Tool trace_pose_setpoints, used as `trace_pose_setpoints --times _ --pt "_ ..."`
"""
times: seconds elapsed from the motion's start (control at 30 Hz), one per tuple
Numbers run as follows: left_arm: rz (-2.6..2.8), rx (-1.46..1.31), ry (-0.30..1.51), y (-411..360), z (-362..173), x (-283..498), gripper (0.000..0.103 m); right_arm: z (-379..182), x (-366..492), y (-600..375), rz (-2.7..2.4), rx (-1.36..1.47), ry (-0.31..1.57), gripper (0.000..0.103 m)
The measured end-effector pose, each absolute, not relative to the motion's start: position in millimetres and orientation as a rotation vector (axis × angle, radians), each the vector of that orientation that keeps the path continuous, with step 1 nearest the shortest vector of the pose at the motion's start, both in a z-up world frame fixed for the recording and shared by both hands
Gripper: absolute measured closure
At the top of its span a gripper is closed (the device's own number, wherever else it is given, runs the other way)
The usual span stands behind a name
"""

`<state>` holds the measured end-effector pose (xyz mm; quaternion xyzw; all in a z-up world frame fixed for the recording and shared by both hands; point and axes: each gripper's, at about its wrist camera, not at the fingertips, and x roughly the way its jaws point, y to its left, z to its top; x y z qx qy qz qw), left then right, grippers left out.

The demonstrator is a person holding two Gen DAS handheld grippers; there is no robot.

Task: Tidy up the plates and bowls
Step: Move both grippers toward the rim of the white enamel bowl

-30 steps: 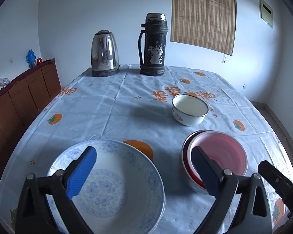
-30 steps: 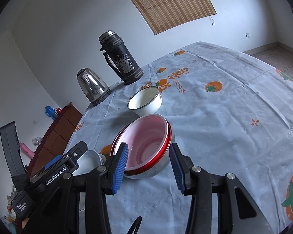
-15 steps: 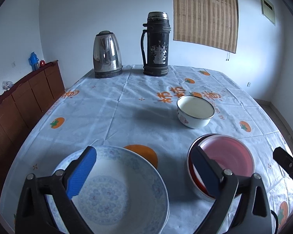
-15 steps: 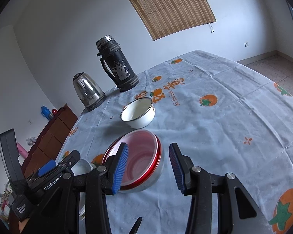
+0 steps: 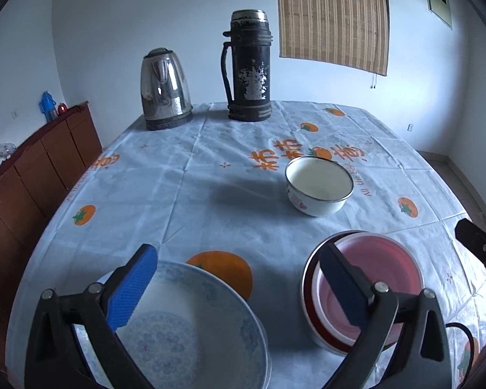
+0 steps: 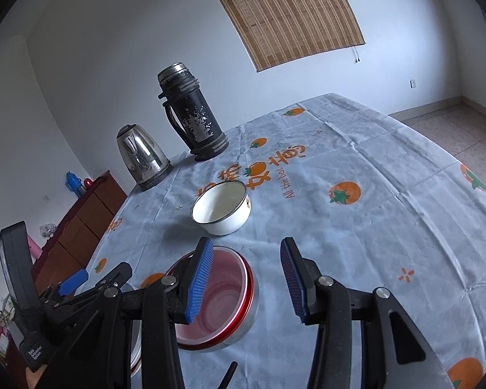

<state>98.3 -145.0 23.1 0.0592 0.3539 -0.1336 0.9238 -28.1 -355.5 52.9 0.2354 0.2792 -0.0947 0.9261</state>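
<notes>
Little of the sorting appears done. A pink bowl is seen nested in a red bowl, just beside the plate. The white bowl is left alone beyond the red bowl, toward the flask and kettle. The left gripper is spread wide, nothing held; the right gripper is likewise released, over the red bowl's rim. Stacking the white bowl is judged outstanding.

We see white walls and a bamboo blind. A wooden sideboard lines the left wall; the floor is tiled.
</notes>
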Motion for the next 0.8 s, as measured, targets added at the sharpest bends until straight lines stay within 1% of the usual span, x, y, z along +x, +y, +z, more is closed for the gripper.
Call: trace_pose_setpoints --times 0.37,0.6,0.8 --pt "-0.279 0.153 0.779 -157.6 33.3 129.8 0.001 48.7 17.1 -380.6 -0.139 0.478 0.631 0.057" --pt "-0.277 0.116 0.825 -167.0 39.8 160.8 0.001 42.7 52.3 -394.1 -0.093 0.458 0.672 0.057" --pt "-0.271 0.145 0.865 -188.0 32.8 187.0 0.001 31.6 90.7 -401.1 -0.008 0.443 0.723 0.057"
